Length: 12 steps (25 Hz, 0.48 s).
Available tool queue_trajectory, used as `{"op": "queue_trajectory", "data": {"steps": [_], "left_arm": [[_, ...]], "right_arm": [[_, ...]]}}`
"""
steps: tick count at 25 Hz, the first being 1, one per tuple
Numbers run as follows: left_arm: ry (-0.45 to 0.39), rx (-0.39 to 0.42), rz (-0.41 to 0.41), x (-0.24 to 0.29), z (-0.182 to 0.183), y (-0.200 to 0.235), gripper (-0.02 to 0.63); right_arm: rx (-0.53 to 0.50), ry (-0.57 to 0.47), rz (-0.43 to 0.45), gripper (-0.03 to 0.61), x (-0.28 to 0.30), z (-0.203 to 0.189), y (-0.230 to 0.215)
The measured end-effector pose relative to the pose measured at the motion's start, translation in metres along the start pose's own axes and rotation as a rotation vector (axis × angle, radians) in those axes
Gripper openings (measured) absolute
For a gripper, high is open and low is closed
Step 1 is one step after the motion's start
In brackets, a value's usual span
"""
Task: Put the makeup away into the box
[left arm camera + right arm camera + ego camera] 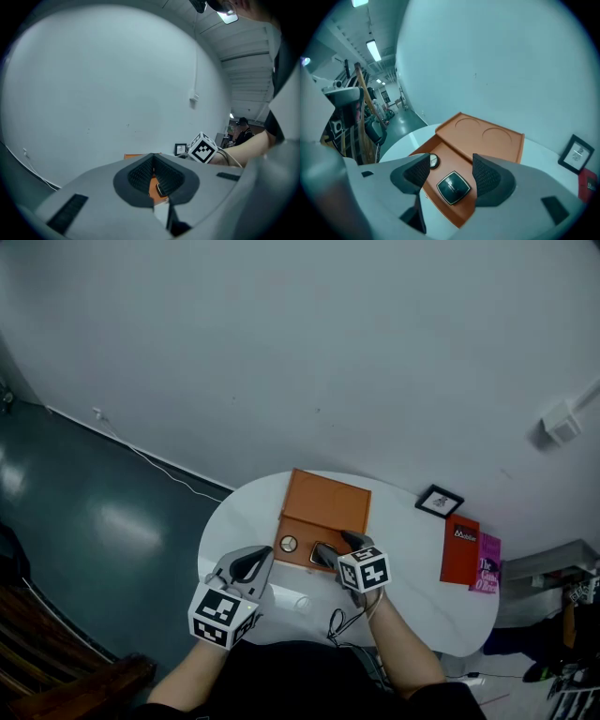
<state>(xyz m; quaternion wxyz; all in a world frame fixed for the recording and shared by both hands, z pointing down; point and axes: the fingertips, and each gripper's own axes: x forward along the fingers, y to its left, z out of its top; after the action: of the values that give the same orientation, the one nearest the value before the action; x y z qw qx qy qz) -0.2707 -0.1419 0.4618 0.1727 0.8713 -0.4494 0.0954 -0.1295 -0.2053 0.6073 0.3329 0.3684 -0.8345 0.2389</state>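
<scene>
Right gripper view looks down on a black square compact [452,186]. It lies flat on the floor of the orange box [459,208]. A small round pot [433,161] sits beside it, also in the box. The lid [487,138] is folded back and open.

The right gripper [451,164] hangs over the compact. Its jaws are wide apart, one on each side, and they do not touch it. The left gripper [153,161] is near the front of the box. Its jaws are pressed together with nothing between them.

I think this is the putting-in step, and the compact looks set down. Next, the right gripper should lift straight up so it does not bump the compact. Then the lid may need to be closed.

A small pale thing [302,602] lies on the tabletop [412,606] by the left gripper. It is too small to tell what it is.

Counting: one compact, one round pot, one box, two grippers. Far off to the right are one picture frame [439,501], one red book [459,549] and one pink book [487,562].
</scene>
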Motion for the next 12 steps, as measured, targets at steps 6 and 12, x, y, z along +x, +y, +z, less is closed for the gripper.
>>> {"op": "queue_trajectory", "data": {"steps": [6, 12], "left_arm": [[-0.025, 0.001, -0.046, 0.006, 0.005, -0.004, 0.005], [-0.024, 0.039, -0.07, 0.019, 0.018, -0.033, 0.005]], "right_arm": [[0.004, -0.23, -0.039, 0.27, -0.075, 0.035, -0.005], [0.016, -0.42, -0.084, 0.067, -0.143, 0.054, -0.016]]}}
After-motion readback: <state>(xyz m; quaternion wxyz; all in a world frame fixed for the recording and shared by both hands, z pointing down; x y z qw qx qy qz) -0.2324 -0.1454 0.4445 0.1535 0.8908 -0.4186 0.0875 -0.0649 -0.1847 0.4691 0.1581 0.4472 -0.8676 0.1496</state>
